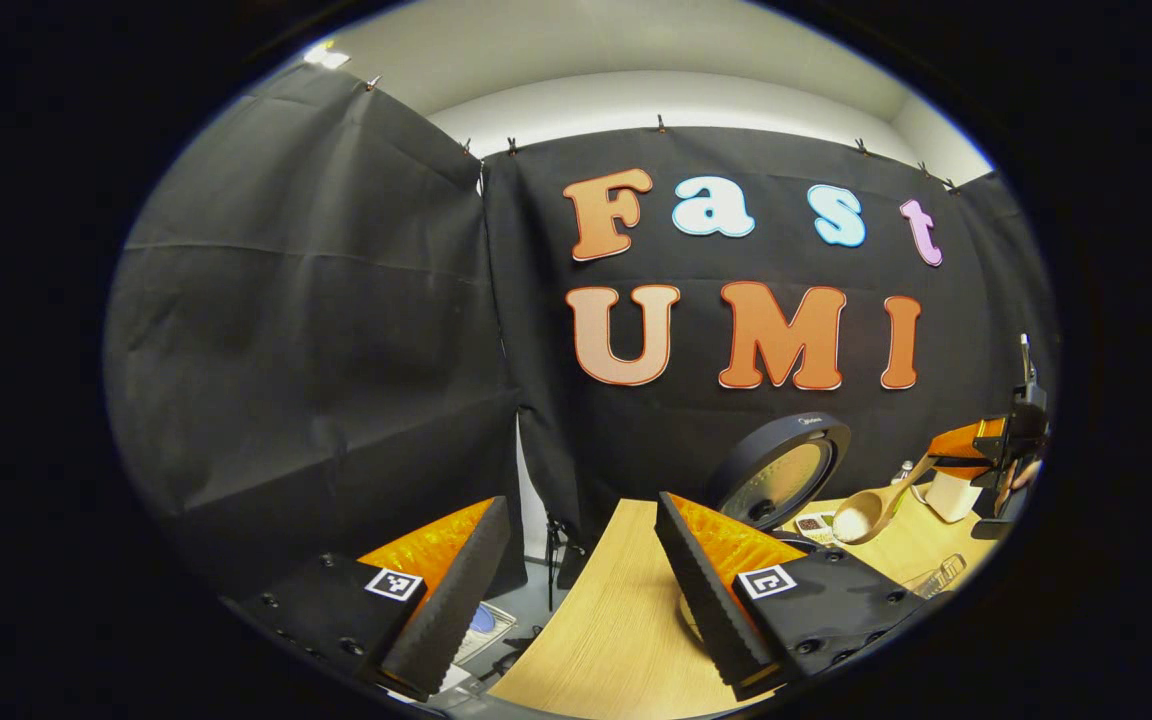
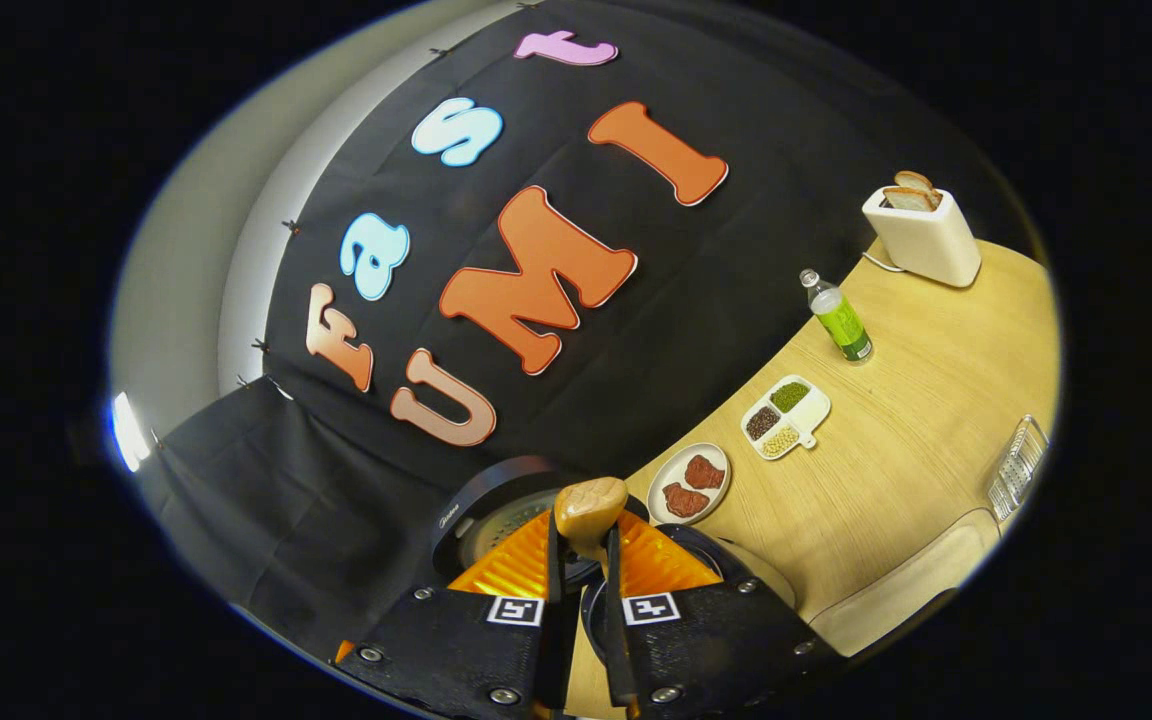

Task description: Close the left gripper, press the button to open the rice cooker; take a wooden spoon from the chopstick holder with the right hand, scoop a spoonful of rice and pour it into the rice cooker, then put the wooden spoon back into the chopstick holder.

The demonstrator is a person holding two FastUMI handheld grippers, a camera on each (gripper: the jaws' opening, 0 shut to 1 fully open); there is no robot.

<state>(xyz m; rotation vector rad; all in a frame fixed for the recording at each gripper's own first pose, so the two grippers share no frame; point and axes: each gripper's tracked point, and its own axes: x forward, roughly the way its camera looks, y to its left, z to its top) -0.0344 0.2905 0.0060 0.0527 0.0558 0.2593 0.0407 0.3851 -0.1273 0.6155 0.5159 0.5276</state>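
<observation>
The rice cooker stands open, its round lid (image 1: 781,472) raised against the black cloth. In the left gripper view my left gripper (image 1: 581,510) hangs open and empty over the table's left end, left of the cooker. Farther right, the wooden spoon (image 1: 861,515) carries something pale in its bowl just right of the lid, held by my right gripper (image 1: 941,460). In the right gripper view that gripper (image 2: 581,560) is shut on the spoon's handle. The spoon bowl (image 2: 591,505) sticks out past the fingertips, in front of the cooker lid (image 2: 496,510).
On the wooden table (image 2: 896,440) lie a plate of meat (image 2: 688,482), a divided dish of grains (image 2: 784,415), a green bottle (image 2: 841,322), a white toaster (image 2: 921,235) and a clear rack (image 2: 1016,465). A beige rounded object (image 2: 906,590) sits at the near edge.
</observation>
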